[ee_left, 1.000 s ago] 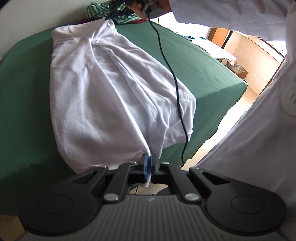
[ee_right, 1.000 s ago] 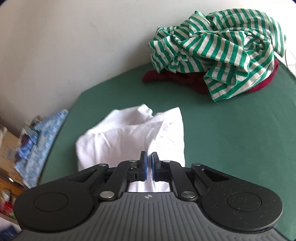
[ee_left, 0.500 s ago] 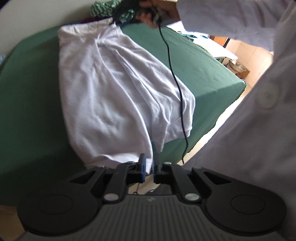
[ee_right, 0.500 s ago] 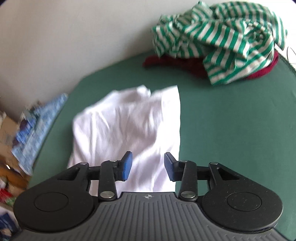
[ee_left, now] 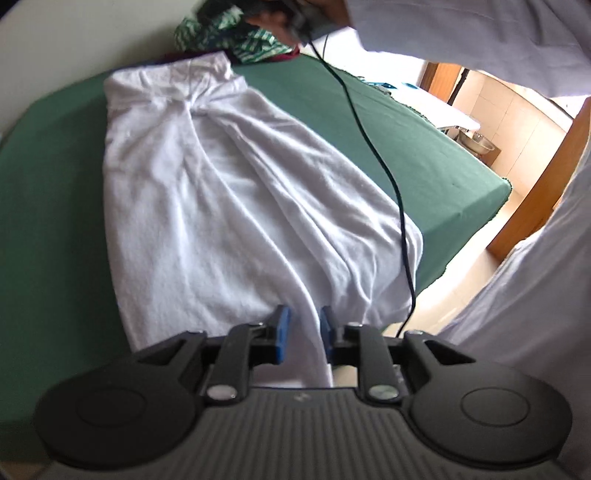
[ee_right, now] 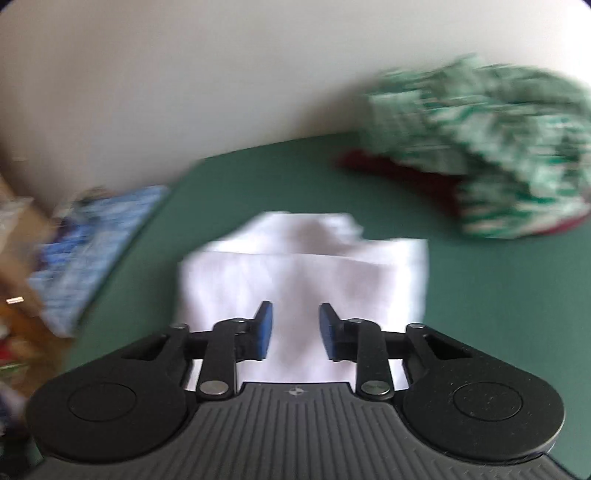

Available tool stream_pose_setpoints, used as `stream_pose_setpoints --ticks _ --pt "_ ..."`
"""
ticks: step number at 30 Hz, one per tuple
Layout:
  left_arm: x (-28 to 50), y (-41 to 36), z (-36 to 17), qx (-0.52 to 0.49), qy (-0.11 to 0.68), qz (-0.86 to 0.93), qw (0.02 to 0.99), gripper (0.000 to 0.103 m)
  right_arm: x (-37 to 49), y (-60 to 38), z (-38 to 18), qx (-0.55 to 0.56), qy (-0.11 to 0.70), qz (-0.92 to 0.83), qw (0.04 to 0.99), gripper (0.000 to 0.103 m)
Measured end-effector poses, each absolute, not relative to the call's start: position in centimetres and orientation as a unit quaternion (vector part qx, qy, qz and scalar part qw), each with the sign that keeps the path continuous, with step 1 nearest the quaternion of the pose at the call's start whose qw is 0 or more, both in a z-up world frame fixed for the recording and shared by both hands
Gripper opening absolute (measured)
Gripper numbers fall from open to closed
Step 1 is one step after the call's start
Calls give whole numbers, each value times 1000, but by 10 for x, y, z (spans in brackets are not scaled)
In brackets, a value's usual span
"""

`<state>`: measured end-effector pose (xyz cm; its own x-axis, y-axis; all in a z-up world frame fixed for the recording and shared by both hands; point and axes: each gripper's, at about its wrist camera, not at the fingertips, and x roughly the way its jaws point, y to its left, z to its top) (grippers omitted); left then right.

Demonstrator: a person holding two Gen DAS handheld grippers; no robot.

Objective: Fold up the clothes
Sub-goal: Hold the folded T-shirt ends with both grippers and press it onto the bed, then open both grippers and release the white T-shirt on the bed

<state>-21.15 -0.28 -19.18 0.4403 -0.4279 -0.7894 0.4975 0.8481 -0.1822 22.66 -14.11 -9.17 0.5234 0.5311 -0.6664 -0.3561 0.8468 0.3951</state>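
Only the left wrist view shows the white garment (ee_left: 229,206) at full length on the green desk (ee_left: 55,206), a black cable (ee_left: 373,147) trailing across it, a white sleeve (ee_left: 461,33), and a tiled room beyond; the left claw (ee_left: 303,325) is opening, cloth lying loose between its pads. Blurred, the right wrist view shows the right claw (ee_right: 291,325) closing, parted above the garment, near a striped heap (ee_right: 498,173)

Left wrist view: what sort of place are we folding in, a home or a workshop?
Most likely a home. A green-covered table holds the white garment and a heap of striped clothes; behind it are a tiled wall, a wooden door frame and a metal bowl.
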Motion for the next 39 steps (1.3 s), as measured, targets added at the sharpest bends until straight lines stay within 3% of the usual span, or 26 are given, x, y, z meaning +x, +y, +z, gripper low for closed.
stream_pose_setpoints --ticks 2,4,8,10,11,12,17,20,26,28,29,30,31,33,36,37,38,39 --pt "-212 0 -199 31 471 -267 840 27 244 -115 -99 119 433 295 843 35" --pt "-212 2 -200 25 472 -261 842 19 258 -92 -111 130 452 309 827 34" --pt "-210 6 -199 7 477 -259 840 20 283 -51 -133 139 481 313 807 31" --pt "-208 7 -201 0 480 -256 839 18 294 -46 -139 129 472 279 826 21" --pt "-207 9 -201 -6 482 -254 839 16 301 -47 -143 136 467 266 832 6" --pt "-206 11 -201 -13 484 -252 838 14 309 -50 -148 152 463 254 836 0" --pt "-201 14 -202 -25 492 -254 832 11 317 -64 -161 207 435 221 848 0" --pt "-199 15 -201 -32 495 -258 829 10 288 -71 -143 183 387 196 882 16" --pt "-203 13 -195 -25 485 -259 835 14 241 -95 -151 207 458 285 816 18" --pt "-204 12 -193 -18 483 -259 836 17 234 -112 -161 206 467 248 823 17" --pt "-204 12 -192 -14 482 -258 837 18 231 -126 -165 221 464 229 827 0" --pt "-206 11 -189 -9 479 -257 839 18 225 -141 -166 247 457 222 825 0" --pt "-208 10 -186 -4 475 -255 842 20 220 -156 -167 273 450 215 823 3" --pt "-214 7 -177 5 463 -253 849 29 205 -177 -166 304 435 235 814 25" --pt "-223 5 -164 8 444 -253 859 31 184 -190 -171 294 451 246 806 28" --pt "-225 5 -161 9 439 -251 863 32 179 -195 -174 284 459 237 808 27" --pt "-225 4 -160 12 435 -249 866 33 175 -199 -177 276 461 227 812 6" --pt "-225 2 -160 17 435 -244 867 33 171 -203 -179 277 457 216 817 0"
